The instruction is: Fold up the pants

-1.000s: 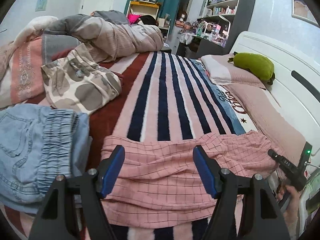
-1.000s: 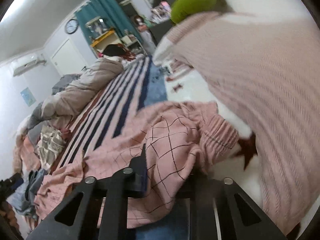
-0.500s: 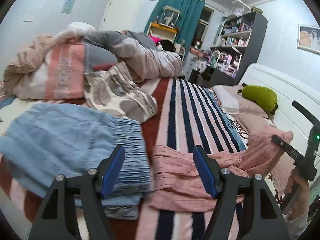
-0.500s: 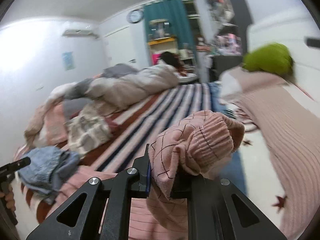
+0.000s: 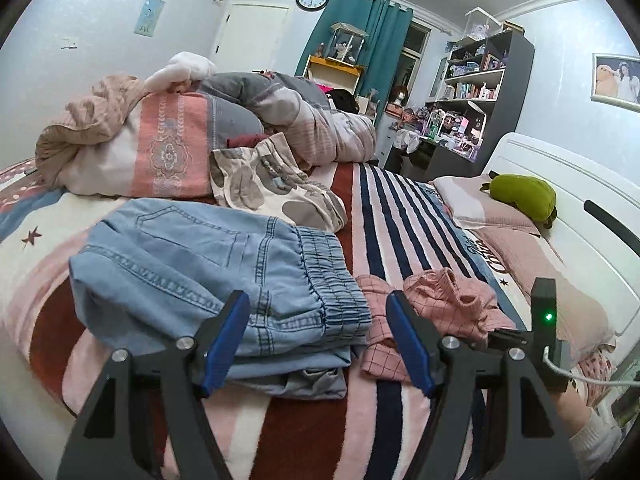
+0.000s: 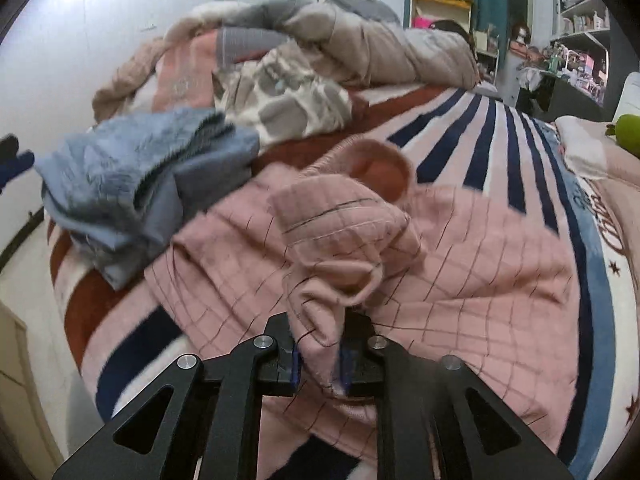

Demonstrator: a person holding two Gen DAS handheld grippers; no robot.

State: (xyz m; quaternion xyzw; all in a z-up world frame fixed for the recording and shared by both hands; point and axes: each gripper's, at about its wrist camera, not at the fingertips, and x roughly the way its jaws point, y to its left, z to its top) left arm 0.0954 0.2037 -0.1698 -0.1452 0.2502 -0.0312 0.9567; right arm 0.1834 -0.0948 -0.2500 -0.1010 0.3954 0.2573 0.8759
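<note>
The pink checked pants lie doubled over on the striped bed. My right gripper is shut on a bunched part of them, and the cuff end rests on the lower layer. In the left wrist view the pants lie low at the right, with the right gripper at their right edge. My left gripper is open and empty, over the edge of the folded blue jeans and apart from the pink pants.
The folded jeans lie left of the pink pants. A spotted garment and heaped quilts fill the far left. Pillows with a green plush and a white headboard are at the right.
My right gripper has carried the pants' end from near the pillows over to the left, doubling them. My left gripper has drawn back and left, off the pink pants, over the jeans.
</note>
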